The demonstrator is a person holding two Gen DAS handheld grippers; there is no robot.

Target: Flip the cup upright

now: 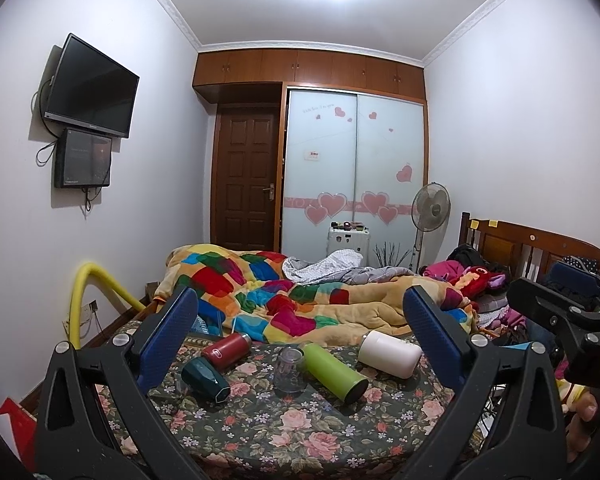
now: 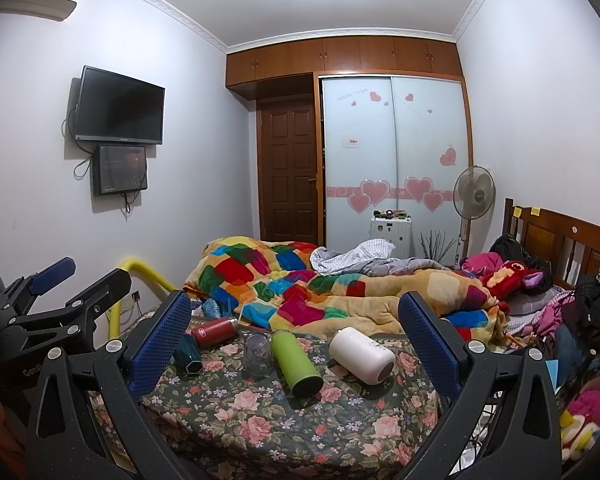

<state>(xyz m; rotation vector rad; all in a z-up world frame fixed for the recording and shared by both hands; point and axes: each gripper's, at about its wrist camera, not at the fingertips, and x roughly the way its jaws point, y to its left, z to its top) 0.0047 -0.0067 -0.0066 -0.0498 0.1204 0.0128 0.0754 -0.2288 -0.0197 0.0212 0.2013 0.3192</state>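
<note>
Left gripper: blue-padded fingers nearest the lens, spread wide, holding nothing. Right gripper: likewise wide apart and empty.

Floral cloth: dark ground, pink roses, covering the near surface. On it, left to right:
- Dark green cup, on its side, near left.
- Red flask, on its side, just beyond the green cup.
- Clear cup, standing mouth down at the centre, between the fingers but well beyond them; just beside the lime bottle.
- Lime-green bottle, lying down, dark end toward the camera.
- White container, on its side, right.

Patchwork quilt: rumpled on the bed behind.
</note>
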